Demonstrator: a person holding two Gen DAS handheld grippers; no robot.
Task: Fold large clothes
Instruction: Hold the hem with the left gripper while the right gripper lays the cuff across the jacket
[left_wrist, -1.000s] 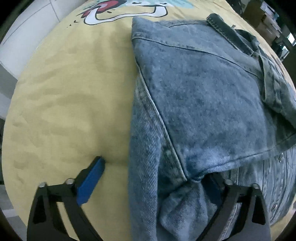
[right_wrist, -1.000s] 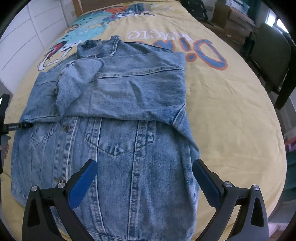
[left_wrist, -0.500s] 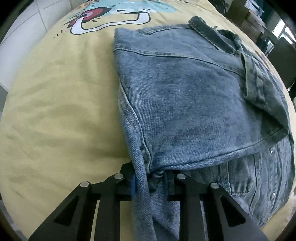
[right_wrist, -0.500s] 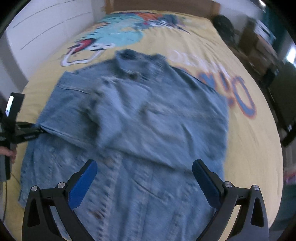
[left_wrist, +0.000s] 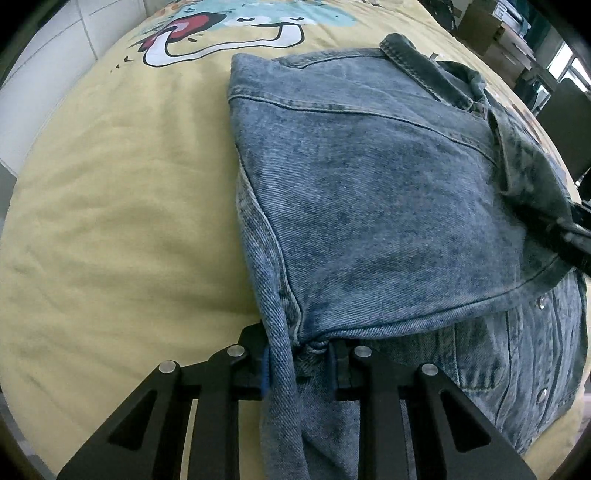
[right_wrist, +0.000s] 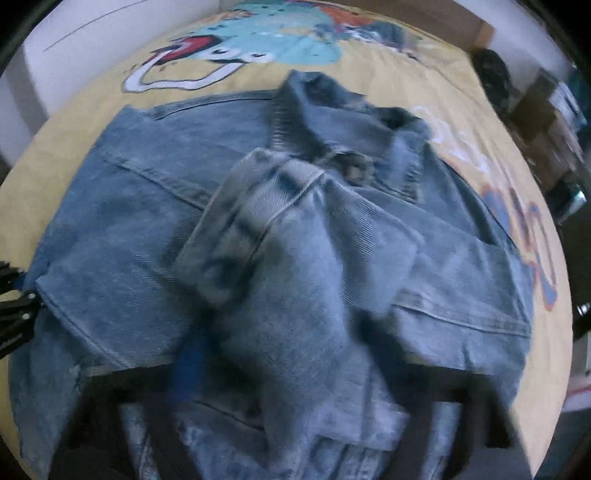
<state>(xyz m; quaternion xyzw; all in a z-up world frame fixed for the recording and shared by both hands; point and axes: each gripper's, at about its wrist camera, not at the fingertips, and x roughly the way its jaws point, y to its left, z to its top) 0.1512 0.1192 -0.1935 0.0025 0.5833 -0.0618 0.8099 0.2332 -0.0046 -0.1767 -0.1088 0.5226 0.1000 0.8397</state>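
Note:
A blue denim jacket lies on the yellow bed cover, its upper part folded down over the buttoned front. My left gripper is shut on the jacket's left edge, at the corner of the fold. It also shows at the left rim of the right wrist view as the left gripper. My right gripper is closing on a bunched sleeve that fills the gap between its jaws; this view is blurred. The left wrist view shows the right gripper at the jacket's right side.
The bed cover carries a cartoon print beyond the collar and orange letters to the right. A white wall runs along the bed's left side. Cardboard boxes and a dark chair stand past the right edge.
My left gripper closed on the jacket's left edge and has held it since. My right gripper swept left over the jacket and its wide jaws came in around the sleeve.

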